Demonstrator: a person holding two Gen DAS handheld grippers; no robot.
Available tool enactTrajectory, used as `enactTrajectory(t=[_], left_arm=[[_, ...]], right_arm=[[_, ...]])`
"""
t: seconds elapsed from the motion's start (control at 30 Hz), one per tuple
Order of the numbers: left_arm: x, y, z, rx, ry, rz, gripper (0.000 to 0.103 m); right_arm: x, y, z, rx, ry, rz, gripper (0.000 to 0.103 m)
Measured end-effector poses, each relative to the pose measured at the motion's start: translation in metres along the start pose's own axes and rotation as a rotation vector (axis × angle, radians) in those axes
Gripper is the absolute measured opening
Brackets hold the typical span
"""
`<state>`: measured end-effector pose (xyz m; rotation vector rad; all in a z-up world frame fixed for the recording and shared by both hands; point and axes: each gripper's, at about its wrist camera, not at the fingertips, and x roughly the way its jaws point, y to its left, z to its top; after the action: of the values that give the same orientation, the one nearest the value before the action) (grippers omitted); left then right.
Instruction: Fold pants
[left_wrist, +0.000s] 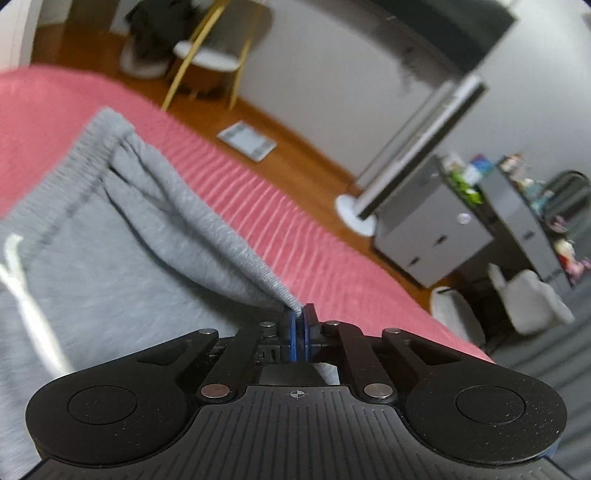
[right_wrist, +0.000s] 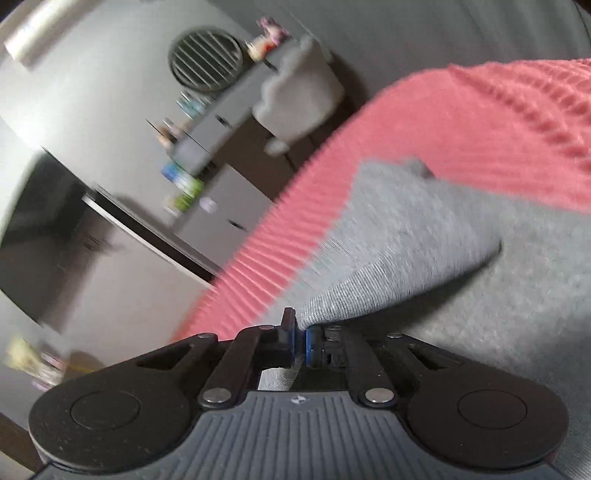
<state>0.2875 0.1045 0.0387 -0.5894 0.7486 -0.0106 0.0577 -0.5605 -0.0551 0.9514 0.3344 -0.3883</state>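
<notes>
Grey sweatpants (left_wrist: 122, 236) lie on a pink ribbed bedspread (left_wrist: 280, 221). Their ribbed waistband runs toward the upper left, and a white drawstring (left_wrist: 22, 280) trails at the left edge. My left gripper (left_wrist: 300, 314) is shut on the side edge of the pants near the waistband, and the cloth rises in a taut ridge to its blue pads. In the right wrist view, my right gripper (right_wrist: 301, 325) is shut on a lifted edge of the same grey pants (right_wrist: 424, 236), which lie over the pink bedspread (right_wrist: 461, 122). That view is blurred.
The bed's edge (left_wrist: 369, 254) runs diagonally, with wooden floor beyond it. On the floor stand a gold-legged chair (left_wrist: 210, 55), a flat scale (left_wrist: 246, 140), grey drawer cabinets (left_wrist: 436, 229) with small items on top, and a white stool (left_wrist: 528, 299). A round fan (right_wrist: 205, 61) sits by the cabinets.
</notes>
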Motion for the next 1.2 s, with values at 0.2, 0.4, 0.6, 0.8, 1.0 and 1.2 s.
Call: enactTrajectory(t=[0.2, 0.4, 0.6, 0.8, 1.0, 1.2], left_arm=[[-0.119, 0.029, -0.049, 0.016, -0.073, -0.051, 0.001], [-0.164, 0.092, -0.110, -0.044, -0.052, -0.040, 0.001], [-0.128, 0.109, -0.079, -0.099, -0.070, -0.014, 0.077], [-0.053, 0.078, -0.019, 0.017, -0.053, 0.127, 0.090], [0.003, 0.098, -0.010, -0.070, 0.106, 0.151, 0.026], [-0.033, 0.102, -0.015, -0.062, 0.026, 0.121, 0.011]], right_arm=[[-0.066, -0.005, 0.021, 0.100, -0.059, 0.092, 0.005], [-0.113, -0.019, 0.005, 0.005, 0.020, 0.021, 0.005], [-0.104, -0.035, -0.025, -0.142, 0.119, -0.173, 0.005], [-0.084, -0.042, -0.034, -0.133, 0.127, -0.206, 0.007], [-0.071, -0.067, -0.030, 0.014, 0.136, -0.172, 0.039], [-0.054, -0.055, -0.021, 0.005, 0.162, -0.131, 0.011]])
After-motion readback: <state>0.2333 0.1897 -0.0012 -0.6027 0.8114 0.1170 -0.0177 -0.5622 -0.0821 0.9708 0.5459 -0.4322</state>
